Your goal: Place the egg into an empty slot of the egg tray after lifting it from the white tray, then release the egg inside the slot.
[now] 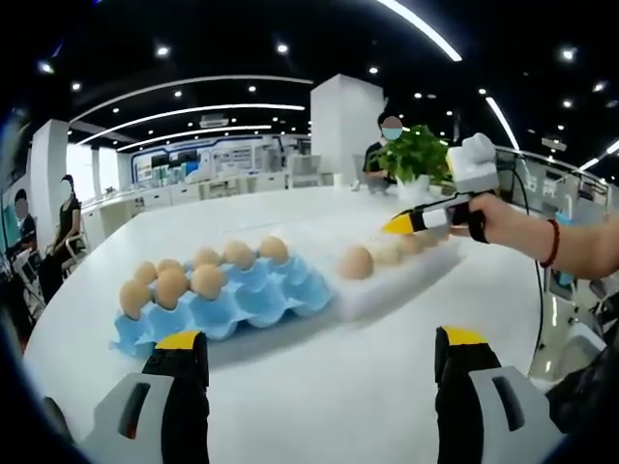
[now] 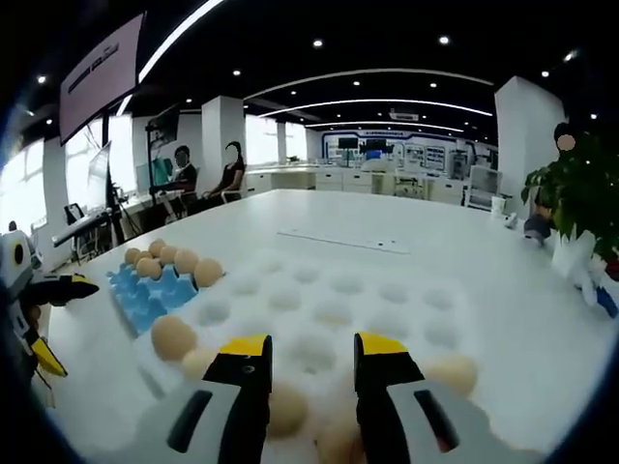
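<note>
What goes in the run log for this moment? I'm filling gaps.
phase: reaching | right gripper: open over white tray eggs | left gripper: open, idle | blue egg tray: front slots free

Large open office hall under a dark ceiling [image 2: 387,29] set with curved light strips [image 1: 193,111] and small round spotlights. Wide white table [image 2: 406,232] up front, white square pillars [image 1: 346,121] behind, bright windows [image 2: 19,184] along one side. Potted green plant [image 1: 416,155] at the table's far edge, people seated [image 2: 208,174] at desks beyond.
</note>
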`<action>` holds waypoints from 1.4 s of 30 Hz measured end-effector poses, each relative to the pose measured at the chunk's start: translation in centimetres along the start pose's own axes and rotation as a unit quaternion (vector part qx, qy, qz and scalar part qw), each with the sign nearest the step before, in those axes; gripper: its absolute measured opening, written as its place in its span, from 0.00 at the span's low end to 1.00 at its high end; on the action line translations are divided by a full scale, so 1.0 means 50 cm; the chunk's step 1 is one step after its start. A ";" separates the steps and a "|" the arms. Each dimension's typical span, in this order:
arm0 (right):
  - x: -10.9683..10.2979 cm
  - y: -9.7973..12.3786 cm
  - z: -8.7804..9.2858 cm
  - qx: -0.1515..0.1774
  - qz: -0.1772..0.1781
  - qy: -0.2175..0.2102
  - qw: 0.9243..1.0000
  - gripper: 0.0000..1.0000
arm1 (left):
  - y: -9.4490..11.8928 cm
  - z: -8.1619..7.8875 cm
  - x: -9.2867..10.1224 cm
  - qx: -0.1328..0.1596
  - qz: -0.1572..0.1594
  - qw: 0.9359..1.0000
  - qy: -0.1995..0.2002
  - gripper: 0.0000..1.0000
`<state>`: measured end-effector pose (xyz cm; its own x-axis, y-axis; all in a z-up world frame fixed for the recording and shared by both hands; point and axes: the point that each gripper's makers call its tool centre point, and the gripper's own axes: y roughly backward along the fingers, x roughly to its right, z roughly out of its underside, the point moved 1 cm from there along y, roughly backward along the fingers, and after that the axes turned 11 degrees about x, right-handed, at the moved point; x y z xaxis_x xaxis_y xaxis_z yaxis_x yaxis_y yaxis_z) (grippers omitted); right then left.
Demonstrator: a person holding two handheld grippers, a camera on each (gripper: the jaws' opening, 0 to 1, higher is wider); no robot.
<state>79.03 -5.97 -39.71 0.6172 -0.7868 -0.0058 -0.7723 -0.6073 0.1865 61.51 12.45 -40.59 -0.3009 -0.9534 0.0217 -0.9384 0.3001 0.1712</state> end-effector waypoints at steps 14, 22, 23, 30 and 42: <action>0.045 0.019 0.005 -0.006 0.029 0.021 0.999 0.35 | -0.005 0.002 0.001 -0.001 0.005 1.000 0.000 0.99; 0.074 0.025 0.026 -0.027 0.065 0.027 0.997 0.35 | -0.006 0.004 0.000 -0.002 0.006 1.000 0.000 0.99; 0.076 0.024 0.028 -0.029 0.066 0.030 0.997 0.35 | -0.005 0.004 0.000 -0.002 0.004 1.000 0.000 0.99; 0.073 0.020 0.036 -0.032 0.076 0.011 0.997 0.35 | -0.004 0.009 -0.006 -0.004 0.003 1.000 0.002 0.99; 0.084 0.013 0.047 -0.050 0.123 -0.030 0.991 0.32 | -0.003 0.012 -0.010 -0.006 0.002 1.000 0.001 0.99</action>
<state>80.78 -9.95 -41.92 0.4000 -0.9165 -0.0062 -0.8775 -0.3849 0.2862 61.68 12.89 -41.24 -0.3051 -0.9520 0.0240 -0.9350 0.3042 0.1821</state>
